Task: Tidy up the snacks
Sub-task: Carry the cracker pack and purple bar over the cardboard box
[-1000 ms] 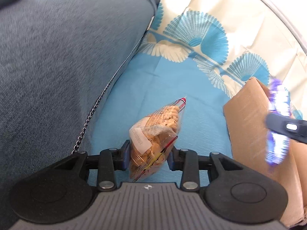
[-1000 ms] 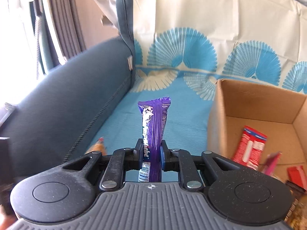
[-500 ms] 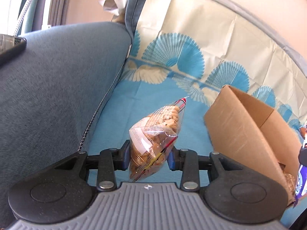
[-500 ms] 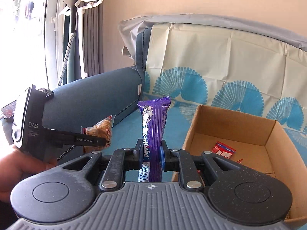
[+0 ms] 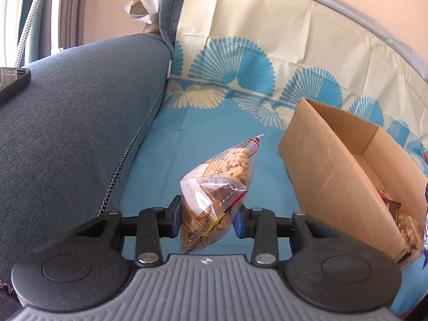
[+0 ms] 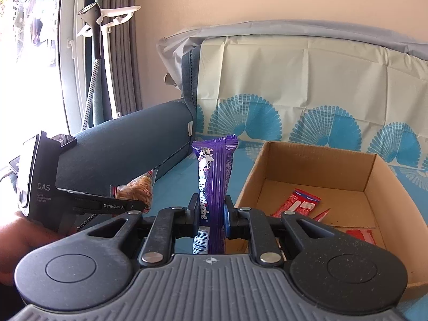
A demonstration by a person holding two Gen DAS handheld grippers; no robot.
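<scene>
My left gripper (image 5: pixel 208 218) is shut on a clear bag of small biscuits (image 5: pixel 218 187), held above the blue sofa cover, left of the cardboard box (image 5: pixel 321 165). In the right wrist view the same bag of biscuits (image 6: pixel 139 188) shows at the left, beside the left gripper's body (image 6: pixel 40 179) and a hand (image 6: pixel 24 240). My right gripper (image 6: pixel 212 215) is shut on a purple chocolate bar (image 6: pixel 215 182) that stands upright, just left of the open cardboard box (image 6: pixel 256 171). Red snack packets (image 6: pixel 301 203) lie on the box floor.
A dark blue sofa armrest (image 5: pixel 80 123) rises on the left, with a phone (image 5: pixel 12 81) lying on it. The patterned cover (image 5: pixel 240 61) drapes the backrest behind the box. A garment steamer (image 6: pixel 96 53) stands by the window.
Both grippers rose and swung so the backrest and the box interior came into view. The right gripper moved toward the box's front left corner. Both grips stayed the same.
</scene>
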